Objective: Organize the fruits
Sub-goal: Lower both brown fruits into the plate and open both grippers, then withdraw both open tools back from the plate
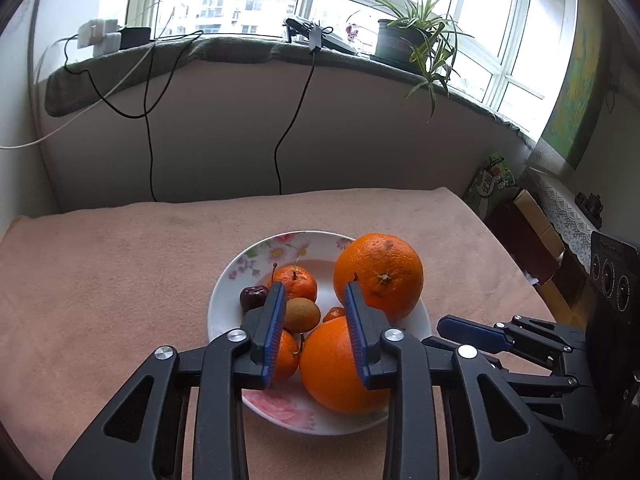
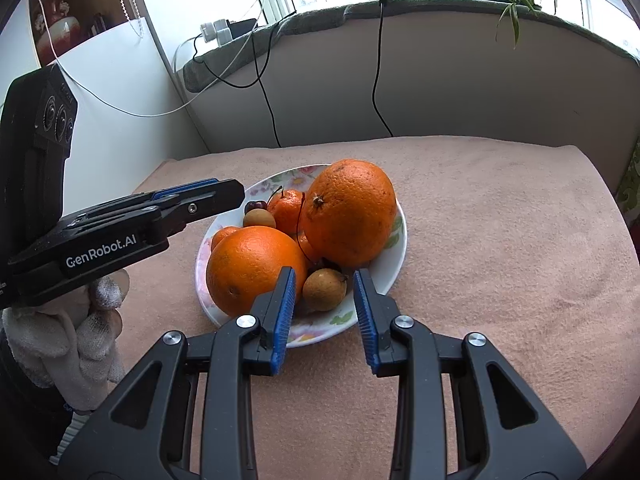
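A white flowered plate (image 1: 224, 312) on a pink cloth holds two big oranges, one far (image 1: 378, 274) and one near (image 1: 340, 364), mandarins (image 1: 296, 284), a dark cherry (image 1: 253, 296) and a small brown fruit (image 1: 302, 314). My left gripper (image 1: 314, 290) hovers over the plate's middle with its jaws apart and nothing pressed between the pads. In the right wrist view it (image 2: 240, 194) reaches in from the left, held by a gloved hand (image 2: 92, 312). My right gripper (image 2: 324, 274) stands open at the plate's (image 2: 400, 236) near rim, with another brown fruit (image 2: 324, 288) just beyond its tips, untouched.
The pink cloth (image 1: 120, 280) covers the table out to a back edge under a grey wall. Cables (image 1: 152, 152) hang from the window ledge, where a potted plant (image 1: 404, 40) stands. Boxes and a bag (image 1: 492, 180) sit off the table's right side.
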Demonstrator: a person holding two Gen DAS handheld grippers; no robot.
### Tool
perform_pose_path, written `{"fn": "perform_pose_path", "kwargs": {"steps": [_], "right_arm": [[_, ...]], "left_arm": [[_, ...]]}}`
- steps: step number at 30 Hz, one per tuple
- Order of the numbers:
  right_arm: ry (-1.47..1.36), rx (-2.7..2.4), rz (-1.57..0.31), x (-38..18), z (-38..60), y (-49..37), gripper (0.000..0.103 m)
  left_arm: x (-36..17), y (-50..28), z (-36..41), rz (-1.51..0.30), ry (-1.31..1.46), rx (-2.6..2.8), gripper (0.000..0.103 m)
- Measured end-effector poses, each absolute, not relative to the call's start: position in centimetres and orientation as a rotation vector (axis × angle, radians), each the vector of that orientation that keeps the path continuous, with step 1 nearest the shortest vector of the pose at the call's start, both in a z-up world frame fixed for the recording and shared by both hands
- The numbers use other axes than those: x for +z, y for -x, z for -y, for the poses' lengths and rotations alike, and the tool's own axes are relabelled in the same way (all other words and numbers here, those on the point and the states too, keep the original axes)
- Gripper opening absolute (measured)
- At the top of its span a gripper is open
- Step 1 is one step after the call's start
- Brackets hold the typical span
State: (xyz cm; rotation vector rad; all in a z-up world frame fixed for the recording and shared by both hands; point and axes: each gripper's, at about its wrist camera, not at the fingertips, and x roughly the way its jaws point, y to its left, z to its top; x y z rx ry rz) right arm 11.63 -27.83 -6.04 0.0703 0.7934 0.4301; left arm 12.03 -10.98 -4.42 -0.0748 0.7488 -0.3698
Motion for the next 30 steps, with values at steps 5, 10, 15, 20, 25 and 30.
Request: {"fn": "perform_pose_path", "kwargs": {"steps": [5,10,15,20,25,30], "right_arm": [[-0.074,0.431,-0.768,-5.2,27.9,-10.7,0.031],[-0.062,0.426,-0.739,-4.3,27.8,-9.6,0.031],[-0.057,0.393,-0.700,-3.9,28.3,-8.2,0.065],[-0.048,0.349,-0.690,-3.7,29.0,-7.4,0.073],[-0.070,0.314,-0.678,-3.6,29.9,-7.2,0.086],[-0.075,0.303,-0.685,-3.7,30.2,-7.4,0.086]], "left_arm": [[-3.8,-10.4,10.4,-0.718,0.074,-0.351,0.041],[-3.1,-8.2,10.3,-0.687,0.064,-0.329,0.060],[-2.4,-6.3,10.1,-0.650,0.057,-0.279,0.072],[-2.1,-5.0,10.0,-0.634,0.028,-0.210,0.076],[-2.6,-4.3,9.8,-0.653,0.039,-0.188,0.080],[-2.6,-4.1,9.6,-0.657,0.033,-0.163,0.081]]}}
